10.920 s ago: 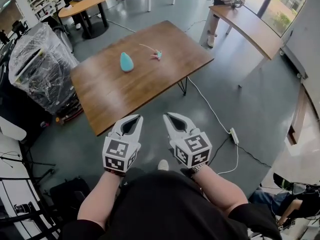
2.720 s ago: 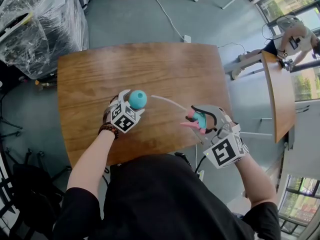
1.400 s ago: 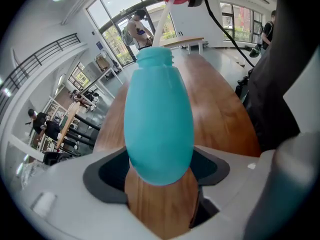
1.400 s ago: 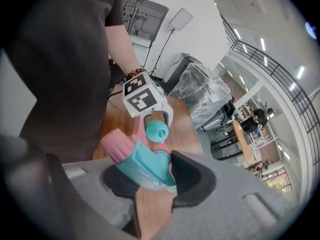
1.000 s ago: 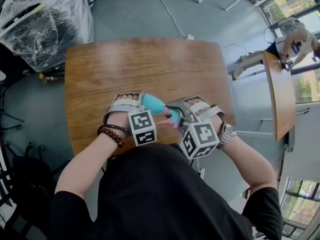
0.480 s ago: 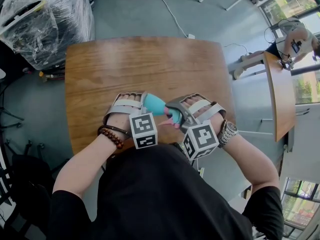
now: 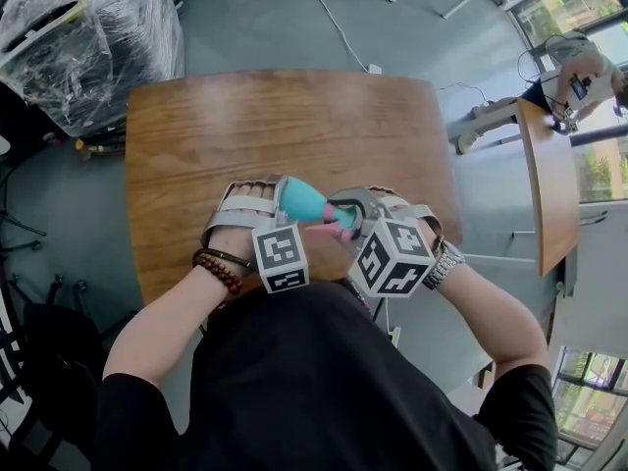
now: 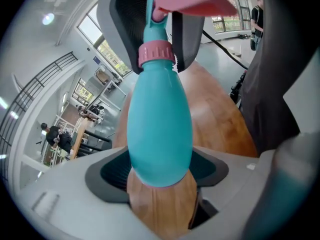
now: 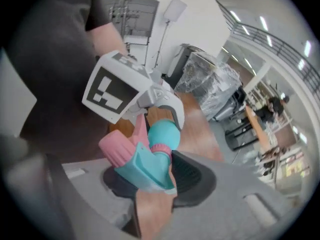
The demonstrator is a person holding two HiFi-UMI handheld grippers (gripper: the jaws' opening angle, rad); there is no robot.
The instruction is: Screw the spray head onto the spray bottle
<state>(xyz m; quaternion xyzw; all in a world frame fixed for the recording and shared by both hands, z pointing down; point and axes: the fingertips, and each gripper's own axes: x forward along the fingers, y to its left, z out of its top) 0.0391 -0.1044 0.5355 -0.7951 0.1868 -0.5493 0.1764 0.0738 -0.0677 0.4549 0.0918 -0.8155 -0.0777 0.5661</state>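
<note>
While both hands meet at the centre of the head view, the left gripper (image 7: 283, 196) clamps the teal spray bottle (image 7: 300, 202) by its rounded base. The right gripper (image 7: 353, 210) is closed on the teal-and-pink spray head (image 7: 342, 223), which sits at the bottle's pink collar (image 8: 156, 53), over the near edge of the wooden table (image 7: 275, 116). A marker cube (image 7: 280, 255) hides part of each gripper from above. Plastic-wrapped equipment (image 7: 88, 37) fills the upper left, and a second table (image 7: 549, 184) and a person (image 7: 579, 67) occupy the right edge.
</note>
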